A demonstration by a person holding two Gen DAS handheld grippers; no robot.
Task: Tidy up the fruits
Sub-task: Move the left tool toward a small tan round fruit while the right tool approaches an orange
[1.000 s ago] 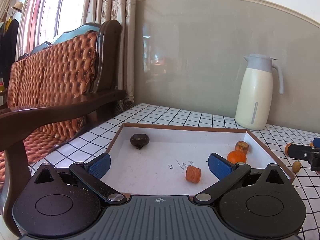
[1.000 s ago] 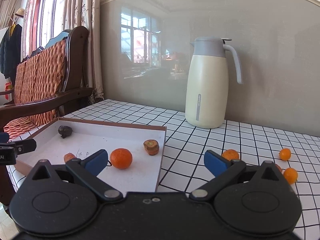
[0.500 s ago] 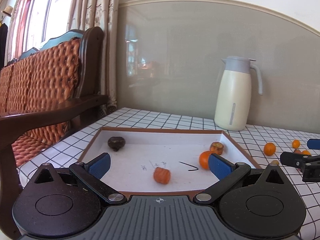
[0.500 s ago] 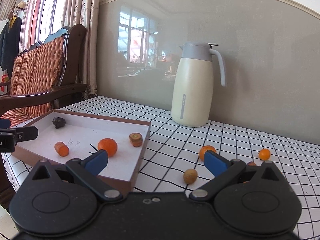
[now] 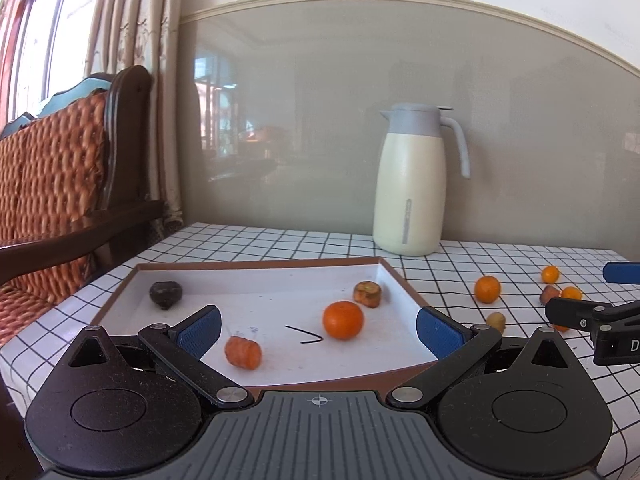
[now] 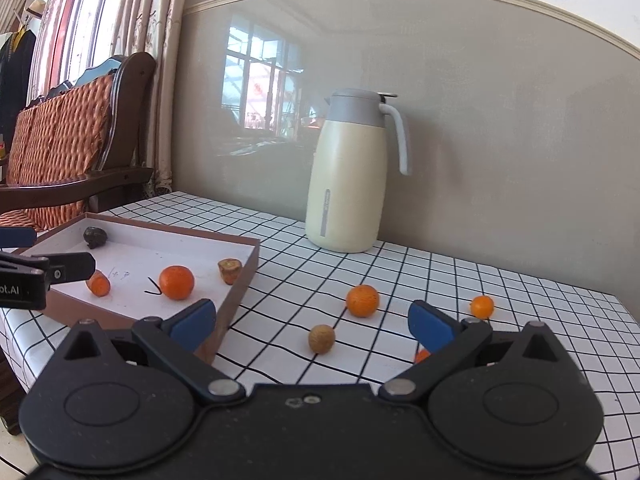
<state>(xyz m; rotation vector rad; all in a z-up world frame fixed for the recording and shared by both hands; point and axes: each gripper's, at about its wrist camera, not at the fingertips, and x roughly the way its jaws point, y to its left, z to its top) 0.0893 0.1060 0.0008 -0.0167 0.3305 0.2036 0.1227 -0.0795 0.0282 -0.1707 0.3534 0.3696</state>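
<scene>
A brown-rimmed white tray (image 5: pixel 404 284) (image 6: pixel 240 276) holds an orange (image 5: pixel 343 320) (image 6: pixel 176 282), a carrot piece (image 5: pixel 243 352) (image 6: pixel 98 284), a brown cut fruit (image 5: pixel 367 293) (image 6: pixel 229 270) and a dark fruit (image 5: pixel 165 294) (image 6: pixel 95 237). On the checked cloth to its right lie an orange (image 6: pixel 362 300) (image 5: pixel 487 289), a tan round fruit (image 6: pixel 321 339) (image 5: pixel 496 321) and small oranges (image 6: pixel 481 306) (image 5: pixel 550 274). My left gripper (image 5: pixel 318 330) is open and empty over the tray's near edge. My right gripper (image 6: pixel 312 326) is open and empty, just before the tan fruit.
A cream thermos jug (image 5: pixel 410 184) (image 6: pixel 348 172) stands at the back by the wall. A wooden chair with an orange woven cushion (image 5: pixel 52 184) is left of the table. The table's right edge (image 6: pixel 624 320) is near the small oranges.
Both grippers have swung to the right and drawn back. The loose fruits on the cloth have come into view; the tray has shifted left in both views.
</scene>
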